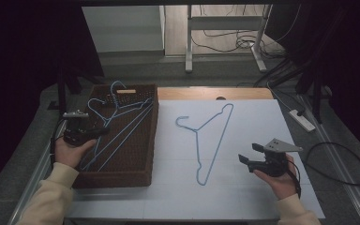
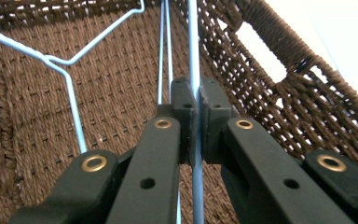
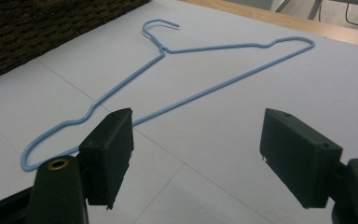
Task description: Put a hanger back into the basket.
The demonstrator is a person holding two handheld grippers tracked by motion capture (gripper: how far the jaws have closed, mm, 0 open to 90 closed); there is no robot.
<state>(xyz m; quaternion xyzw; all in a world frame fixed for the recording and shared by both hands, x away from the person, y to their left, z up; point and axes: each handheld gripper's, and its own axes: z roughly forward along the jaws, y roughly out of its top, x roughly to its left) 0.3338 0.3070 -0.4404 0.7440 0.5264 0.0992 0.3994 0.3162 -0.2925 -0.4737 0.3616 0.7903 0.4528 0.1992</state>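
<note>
A blue wire hanger (image 2: 195, 56) is clamped in the left tongs (image 2: 195, 116) inside the wicker basket (image 1: 151, 140) at the worktop's left edge. The right tongs (image 3: 196, 158) are held wide apart near another hanger (image 3: 177, 74), which is laid flat mid-worktop.

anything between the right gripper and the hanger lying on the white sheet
Nothing visible. The right gripper is open, and only bare white sheet lies between it and the blue hanger. The basket stands off to the side.
</note>
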